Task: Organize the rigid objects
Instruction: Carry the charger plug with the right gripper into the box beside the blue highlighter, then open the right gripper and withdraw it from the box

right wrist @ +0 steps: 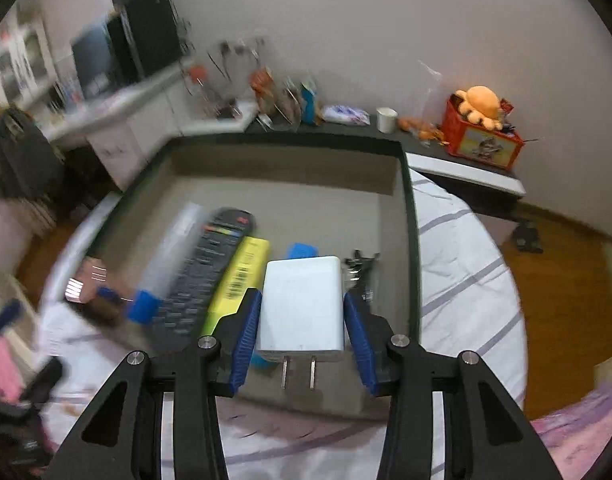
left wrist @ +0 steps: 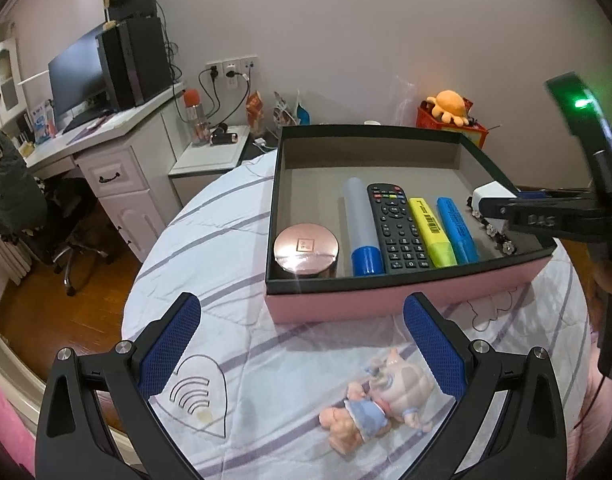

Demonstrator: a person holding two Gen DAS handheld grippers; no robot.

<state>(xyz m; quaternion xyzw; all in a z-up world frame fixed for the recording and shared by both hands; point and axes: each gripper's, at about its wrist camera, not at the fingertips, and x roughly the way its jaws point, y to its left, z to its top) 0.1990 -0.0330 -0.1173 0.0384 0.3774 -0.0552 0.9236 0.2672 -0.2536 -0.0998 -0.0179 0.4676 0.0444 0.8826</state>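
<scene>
Over the box's (right wrist: 411, 240) right side, the right hand-held gripper (right wrist: 304, 320) clamps the white charger (right wrist: 302, 304), five items already lined inside, while the left hand-held gripper (left wrist: 302, 344), jaws apart, hovers near the doll (left wrist: 379, 396) left on the bed (left wrist: 210, 248).

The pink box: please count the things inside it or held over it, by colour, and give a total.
Pink box, contents by colour:
Blue: 1 highlighter
Yellow: 1 highlighter
Black: 1 remote
Rose-gold: 1 round tin
Clear, blue cap: 1 tube
White: 1 charger, in the right gripper
Black, flowered: 1 clip
Total: 7
</scene>
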